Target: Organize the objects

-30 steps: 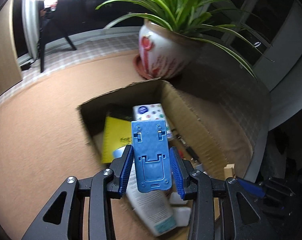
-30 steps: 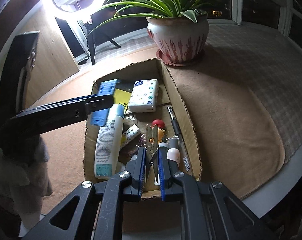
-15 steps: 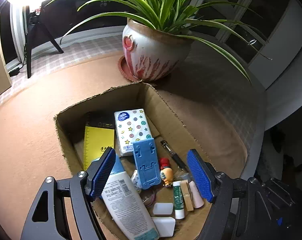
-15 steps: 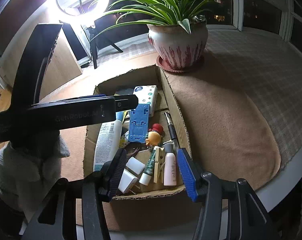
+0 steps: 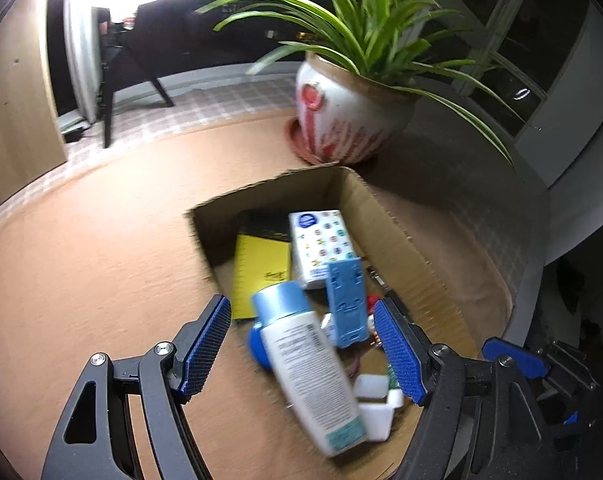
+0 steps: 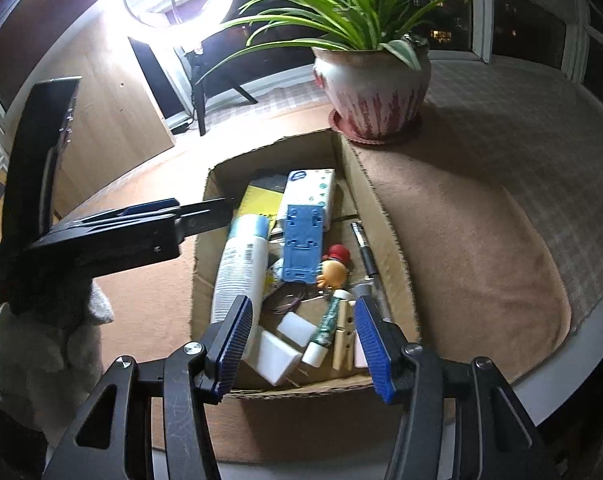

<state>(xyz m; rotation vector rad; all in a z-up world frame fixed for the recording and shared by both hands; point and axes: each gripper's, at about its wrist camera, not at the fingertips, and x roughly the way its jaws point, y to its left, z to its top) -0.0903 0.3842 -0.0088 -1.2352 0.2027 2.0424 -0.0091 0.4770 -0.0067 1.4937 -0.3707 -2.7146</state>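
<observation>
Both my claws hang open and empty over the cardboard box (image 6: 381,216); the left claw (image 5: 301,344) and right claw (image 6: 301,336) have just spread apart. The blue phone stand (image 6: 301,244) lies inside, leaning on the tissue pack (image 6: 313,192). It looks light, stiff and smooth; I'd pinch its long edges.

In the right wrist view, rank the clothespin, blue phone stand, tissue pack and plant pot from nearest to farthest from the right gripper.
1. Clothespin, between the open right gripper fingers.
2. Blue phone stand, mid-box.
3. Tissue pack, box's far end.
4. Plant pot, beyond the box.
</observation>
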